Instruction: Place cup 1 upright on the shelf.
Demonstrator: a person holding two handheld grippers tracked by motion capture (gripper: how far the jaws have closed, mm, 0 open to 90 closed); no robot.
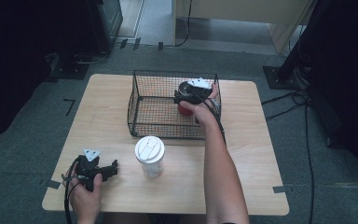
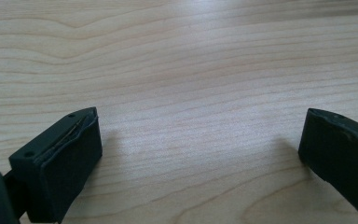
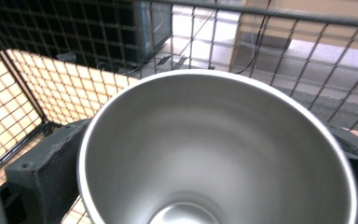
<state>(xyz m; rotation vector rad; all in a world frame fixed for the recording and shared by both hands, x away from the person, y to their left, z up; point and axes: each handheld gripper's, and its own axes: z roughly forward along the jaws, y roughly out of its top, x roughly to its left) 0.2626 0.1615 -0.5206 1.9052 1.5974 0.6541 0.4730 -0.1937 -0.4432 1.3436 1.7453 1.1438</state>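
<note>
Though hand (image 1: pixel 200 109) hides it | red cup (image 1: pixel 184 110) base barely shows in basket (image 1: pixel 140 100)

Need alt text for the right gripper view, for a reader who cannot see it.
A steel cup with a bare, shiny inside is seen from just above its open mouth, with the right gripper and its black jaws at either side of it. Behind it rise the black mesh walls of a wire basket on a wooden table.

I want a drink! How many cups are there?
2. A clear cup with a white lid stands on the table in front of the wire basket. A red metal cup is inside the basket, between the right gripper's jaws.
</note>
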